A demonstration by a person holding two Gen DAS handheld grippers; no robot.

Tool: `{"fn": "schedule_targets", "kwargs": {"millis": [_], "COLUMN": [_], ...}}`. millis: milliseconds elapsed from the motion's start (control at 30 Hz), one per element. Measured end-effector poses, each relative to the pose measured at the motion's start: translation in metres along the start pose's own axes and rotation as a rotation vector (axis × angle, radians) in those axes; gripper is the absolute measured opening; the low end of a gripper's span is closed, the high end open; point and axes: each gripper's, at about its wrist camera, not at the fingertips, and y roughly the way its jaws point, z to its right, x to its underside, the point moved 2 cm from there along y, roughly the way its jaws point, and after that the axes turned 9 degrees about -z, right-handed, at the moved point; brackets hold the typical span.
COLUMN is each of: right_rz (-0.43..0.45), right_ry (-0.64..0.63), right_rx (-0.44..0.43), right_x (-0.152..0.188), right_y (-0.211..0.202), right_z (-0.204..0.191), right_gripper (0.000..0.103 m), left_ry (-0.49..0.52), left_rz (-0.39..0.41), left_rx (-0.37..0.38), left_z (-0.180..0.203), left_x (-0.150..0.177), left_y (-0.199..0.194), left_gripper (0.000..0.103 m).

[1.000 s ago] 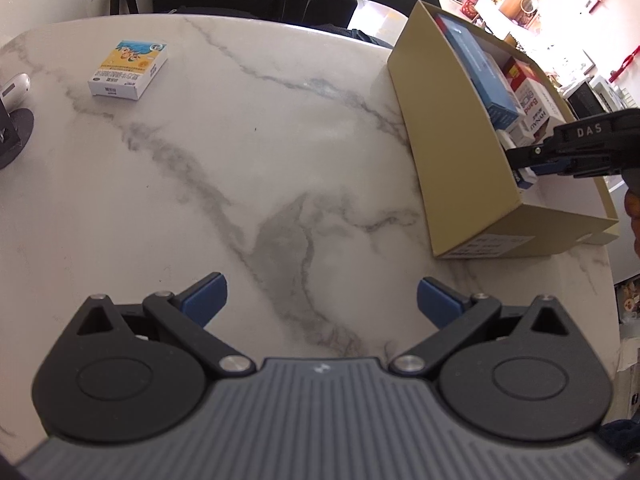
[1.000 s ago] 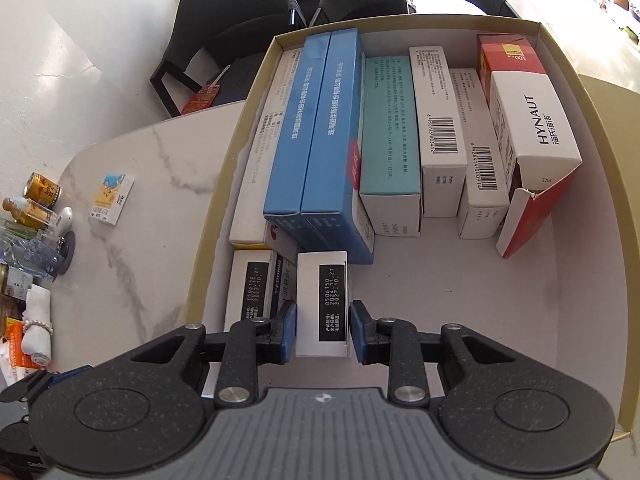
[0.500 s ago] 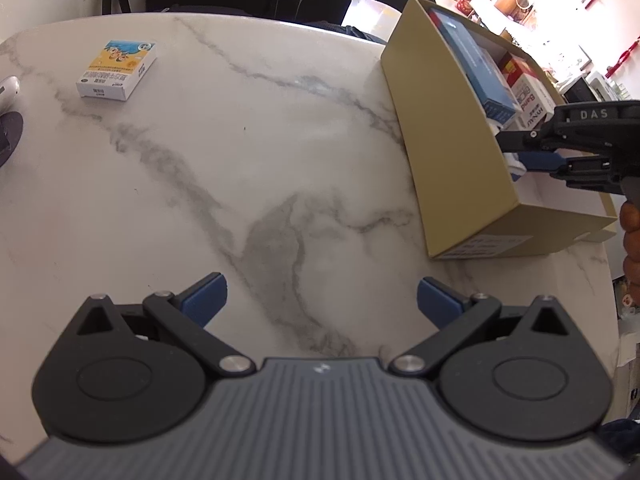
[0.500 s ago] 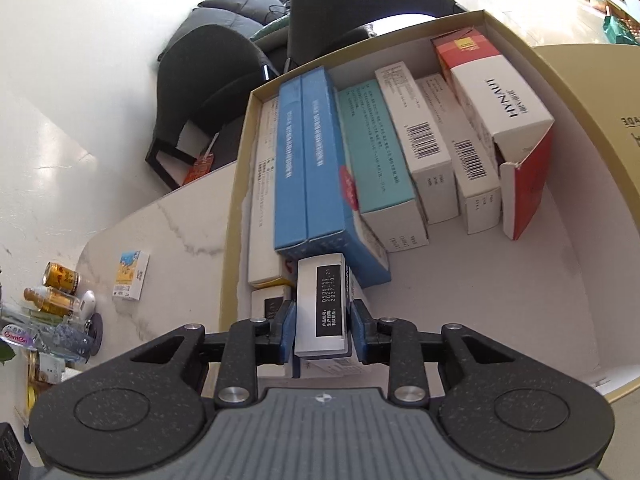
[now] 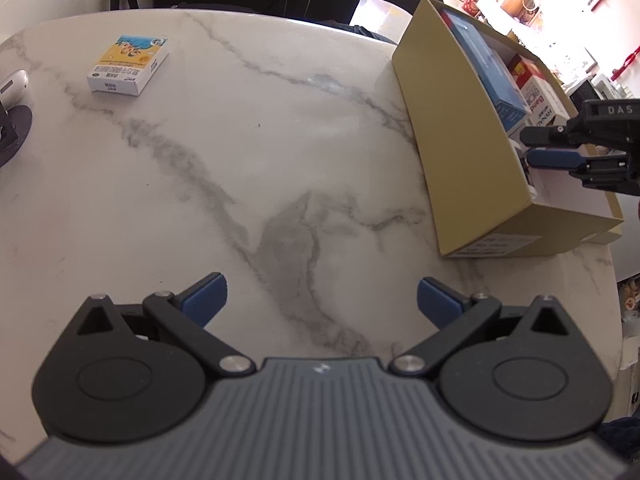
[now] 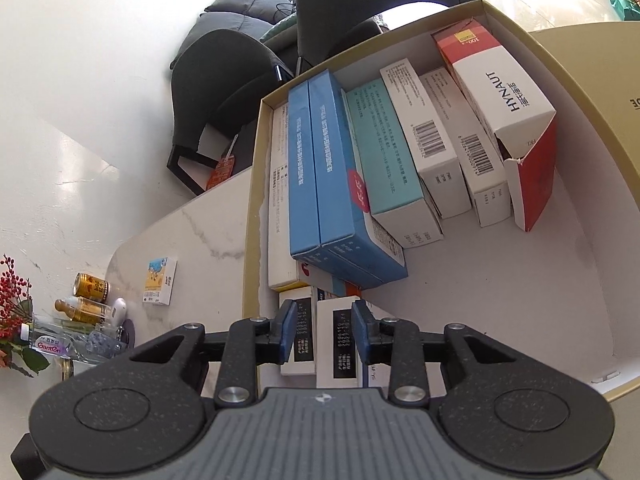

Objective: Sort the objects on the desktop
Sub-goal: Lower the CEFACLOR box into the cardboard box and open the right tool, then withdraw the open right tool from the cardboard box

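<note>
A tan cardboard box point(image 6: 568, 76) holds several medicine cartons standing in a row. My right gripper point(image 6: 322, 334) is inside the box's near left corner, its jaws spread a little around two small white cartons point(image 6: 335, 340) with black labels, no longer squeezing them. From the left wrist view the box point(image 5: 460, 132) stands at the table's right and the right gripper point(image 5: 532, 148) reaches into it. My left gripper point(image 5: 320, 296) is wide open and empty above the marble table point(image 5: 248, 152). A small yellow and white carton point(image 5: 128, 65) lies at the far left.
Bottles, a gold can point(image 6: 91, 287) and a white earbud case point(image 6: 119, 309) crowd the table's left end by the yellow carton point(image 6: 160, 282). Black chairs point(image 6: 224, 92) stand behind the table. The box sits near the table's right edge.
My right gripper had been shut on one small white carton, lowered it beside a matching carton in the box corner, and has now opened. The left gripper stayed open, drifting slightly.
</note>
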Motion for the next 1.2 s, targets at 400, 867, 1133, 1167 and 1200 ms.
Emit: {"fn": "schedule_targets", "kwargs": {"millis": [400,867,1133,1167,1200], "right_rz": [-0.364,-0.44,-0.428,-0.429,-0.425], "right_ry": [-0.137,-0.33,-0.448,-0.46,-0.466], "right_rx": [0.111,0.157,0.163,0.159,0.156], "right_x": [-0.007,-0.009,-0.009,-0.009,-0.009], "right_y": [0.012,0.057,0.052,0.049,0.045], "right_z": [-0.012,-0.016,-0.019,-0.02,-0.021], "right_gripper": [0.034,0.035,0.037,0.039,0.043], "left_ry": [-0.01,-0.047,-0.054,-0.06,-0.067], "left_rz": [-0.006,-0.011,0.009,0.018,0.029], "left_rx": [0.006,-0.015,-0.073,-0.087,-0.103], "left_z": [-0.006,-0.019,-0.033,-0.039,-0.046], "left_x": [-0.005,-0.003,-0.02,-0.026,-0.032], "left_y": [0.005,0.004,0.007,0.007,0.008], "left_gripper": [0.103,0.103,0.103,0.103,0.103]}}
